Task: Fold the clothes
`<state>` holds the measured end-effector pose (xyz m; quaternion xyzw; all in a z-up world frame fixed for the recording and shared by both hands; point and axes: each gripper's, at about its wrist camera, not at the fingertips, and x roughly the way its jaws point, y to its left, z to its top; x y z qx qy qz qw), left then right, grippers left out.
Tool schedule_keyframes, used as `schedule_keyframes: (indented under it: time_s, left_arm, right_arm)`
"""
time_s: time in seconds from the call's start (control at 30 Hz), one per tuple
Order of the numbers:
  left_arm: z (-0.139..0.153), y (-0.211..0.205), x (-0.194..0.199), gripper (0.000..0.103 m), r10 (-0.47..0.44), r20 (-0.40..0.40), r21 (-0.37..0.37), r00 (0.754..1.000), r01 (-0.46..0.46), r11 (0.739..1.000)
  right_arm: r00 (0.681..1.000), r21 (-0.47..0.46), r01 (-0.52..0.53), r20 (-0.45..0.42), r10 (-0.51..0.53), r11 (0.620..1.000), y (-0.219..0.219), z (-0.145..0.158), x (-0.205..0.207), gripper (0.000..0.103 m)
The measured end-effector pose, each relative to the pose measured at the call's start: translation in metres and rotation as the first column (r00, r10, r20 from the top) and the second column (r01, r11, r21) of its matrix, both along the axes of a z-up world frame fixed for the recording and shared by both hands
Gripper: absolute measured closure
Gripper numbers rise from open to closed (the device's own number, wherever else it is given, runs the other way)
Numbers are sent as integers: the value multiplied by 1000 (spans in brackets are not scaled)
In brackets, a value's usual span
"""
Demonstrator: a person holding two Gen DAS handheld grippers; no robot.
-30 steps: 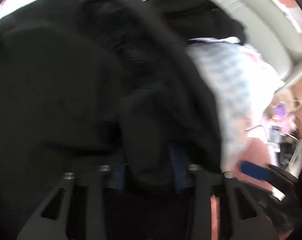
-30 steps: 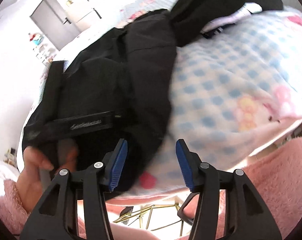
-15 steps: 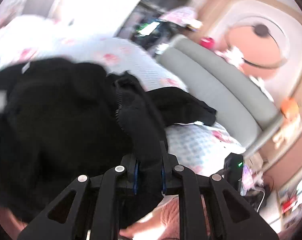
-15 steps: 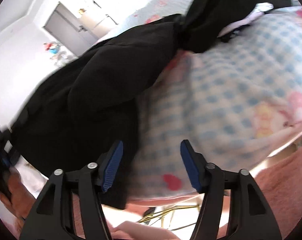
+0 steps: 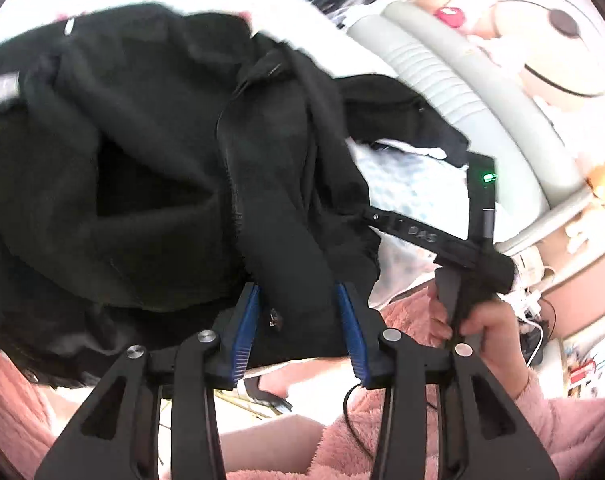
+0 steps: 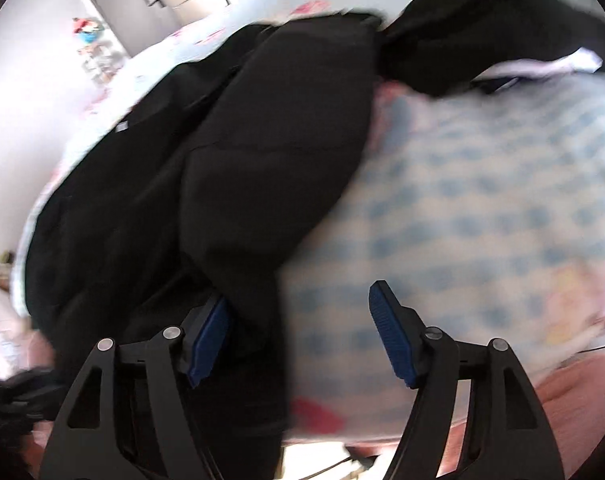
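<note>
While the big black jacket (image 5: 150, 168) is lying in a lumpy heap on the bed, both claws are letting go of it. The bed has a blue-and-white checked blanket (image 6: 482, 208) on it, and the jacket is covering the left part of that blanket in the right wrist view.

The left gripper (image 5: 298, 320) is opening its jaws. A thick fold of the jacket, maybe a sleeve (image 5: 286, 256), is still sitting between the blue pads (image 5: 244, 328), but the pads are not squeezing it, so the cloth is just hanging there. I think it is loose so the fold can drop onto the pile.

The right gripper (image 6: 298, 336) is opening too. A bit of black cloth is lying by its left pad (image 6: 206, 340), and the rest of the gap is showing only blanket. Nothing is being pinched there.

In the left wrist view, the person's hand (image 5: 478, 320) in a fluffy pink sleeve (image 5: 562, 420) is holding the handle of the right gripper.

The jacket is still bunched up, so the folding looks far from done.
</note>
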<state>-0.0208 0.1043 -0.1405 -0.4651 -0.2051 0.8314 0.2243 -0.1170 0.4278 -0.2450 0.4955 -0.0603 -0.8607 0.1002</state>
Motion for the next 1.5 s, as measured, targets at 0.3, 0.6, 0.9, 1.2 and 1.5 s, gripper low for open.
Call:
schedule_keyframes:
  time_s: [0.3, 0.6, 0.9, 1.2, 1.5]
  left_arm:
    - [-7, 11, -49, 49, -36, -63, 29, 997, 38, 999]
    - [-56, 31, -86, 40, 23, 106, -79, 994, -14, 997]
    - [-36, 36, -123, 34, 12, 24, -24, 1000, -11, 1000]
    - [-66, 58, -203, 86, 214, 84, -21, 973, -213, 977]
    - [22, 18, -147, 97, 306, -170, -52, 937, -319, 946]
  right_arm:
    - [993, -129, 48, -98, -61, 990, 25, 27, 26, 30]
    - [981, -31, 191, 27, -190, 981, 50, -7, 37, 39]
    - [993, -156, 110, -27, -116, 982, 70, 37, 43, 30]
    - [981, -166, -161, 78, 176, 973, -7, 0, -69, 88]
    - [984, -311, 87, -120, -130, 946, 40, 62, -7, 92]
